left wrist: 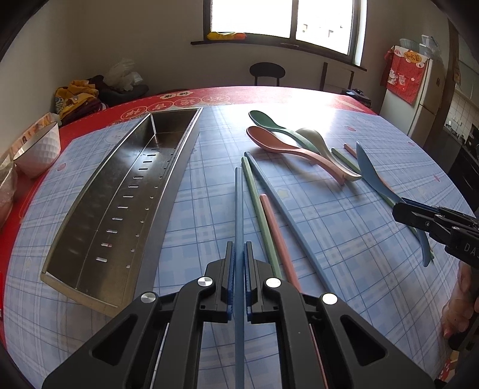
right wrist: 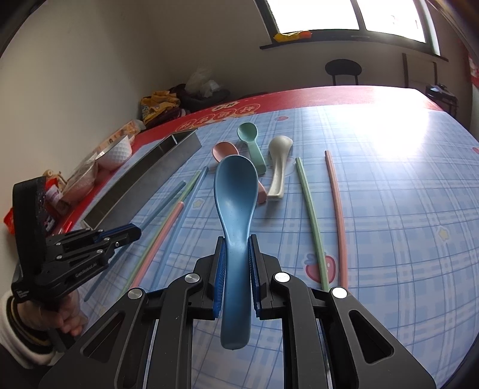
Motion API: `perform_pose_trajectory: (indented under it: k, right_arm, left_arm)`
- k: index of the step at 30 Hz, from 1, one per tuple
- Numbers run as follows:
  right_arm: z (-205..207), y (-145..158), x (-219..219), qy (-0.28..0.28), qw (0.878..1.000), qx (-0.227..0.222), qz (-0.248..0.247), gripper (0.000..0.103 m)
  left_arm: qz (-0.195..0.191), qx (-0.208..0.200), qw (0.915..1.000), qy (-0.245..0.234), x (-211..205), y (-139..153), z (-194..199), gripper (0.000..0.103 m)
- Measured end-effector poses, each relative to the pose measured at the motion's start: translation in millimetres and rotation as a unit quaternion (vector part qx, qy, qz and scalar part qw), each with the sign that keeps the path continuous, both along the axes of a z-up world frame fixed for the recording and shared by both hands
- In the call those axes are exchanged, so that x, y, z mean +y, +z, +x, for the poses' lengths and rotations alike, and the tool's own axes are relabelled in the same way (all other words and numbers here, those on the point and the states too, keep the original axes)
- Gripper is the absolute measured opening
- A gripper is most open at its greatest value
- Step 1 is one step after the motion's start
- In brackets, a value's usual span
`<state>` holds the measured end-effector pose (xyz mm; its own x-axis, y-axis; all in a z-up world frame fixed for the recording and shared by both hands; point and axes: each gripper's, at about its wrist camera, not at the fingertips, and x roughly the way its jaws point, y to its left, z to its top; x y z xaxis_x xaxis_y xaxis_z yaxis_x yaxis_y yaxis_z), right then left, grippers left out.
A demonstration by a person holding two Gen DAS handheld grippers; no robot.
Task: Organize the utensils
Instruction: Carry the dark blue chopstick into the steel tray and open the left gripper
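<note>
Sunlight from a window [left wrist: 281, 18] glares off a glossy blue plaid cloth [left wrist: 344, 239] with a red printed border, spread over the table.

Left wrist view: the left gripper [left wrist: 239, 263] has its black fingers with ribbed blue pads clamped on a thin, square-sided blue chopstick [left wrist: 239, 209] that points toward 12 o'clock. At 10 o'clock lies a long, narrow brushed-steel tray [left wrist: 89, 233], its floor punched with slots and a divider near the far end. Just right of the held stick lie a green chopstick [left wrist: 257, 206], a pink chopstick [left wrist: 275, 227] and a second blue stick [left wrist: 281, 206], close together and roughly parallel. At 1 o'clock three smooth matte spoons overlap: green spoon [left wrist: 263, 118], pink spoon [left wrist: 269, 139] and cream spoon [left wrist: 314, 137]. At 3 o'clock the right gripper [left wrist: 401, 209] holds a blue spoon [left wrist: 371, 173]. A faceted white bowl [left wrist: 39, 149] sits at 9 o'clock on the red border.

Right wrist view: the right gripper [right wrist: 237, 263] is closed on the narrow neck of the speckled blue spoon [right wrist: 236, 191], bowl facing up and pointing toward 12 o'clock. Beyond it rest the pink spoon [right wrist: 223, 151], green spoon [right wrist: 248, 134] and cream spoon [right wrist: 280, 158]. At 1 o'clock lie another green stick [right wrist: 310, 209] and another pink stick [right wrist: 336, 209], apart from each other. The left gripper [right wrist: 136, 232] appears at 9 o'clock, the tray [right wrist: 149, 176] beyond it at 10 o'clock.
</note>
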<state>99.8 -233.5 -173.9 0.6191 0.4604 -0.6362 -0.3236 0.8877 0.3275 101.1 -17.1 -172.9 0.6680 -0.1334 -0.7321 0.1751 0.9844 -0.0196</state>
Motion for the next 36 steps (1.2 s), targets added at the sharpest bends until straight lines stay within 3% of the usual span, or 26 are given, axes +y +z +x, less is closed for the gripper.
perform_pose_trajectory:
  k: [11,18,23,36]
  right_arm:
    - [0,0,-1,-0.007,1.000,0.000,0.005,0.015]
    - [0,0,-1,-0.006,1.000,0.004,0.005,0.015]
    - [3,-2,-1,-0.010,1.000,0.009,0.009,0.015]
    - [10,-7,0,-0.022,0.999,0.026,0.007,0.015]
  left_arm:
    - [-0.032,-0.013,0.9994,-0.003,10,12,-5,0.006]
    - [-0.062,-0.028,0.9977,-0.008,29,50,-3,0.006]
    - [-0.062,-0.025,0.9978,0.001,52,67,23,0.006]
    - [-0.066,0.071,0.9952,0.016,82,42,115,0.006]
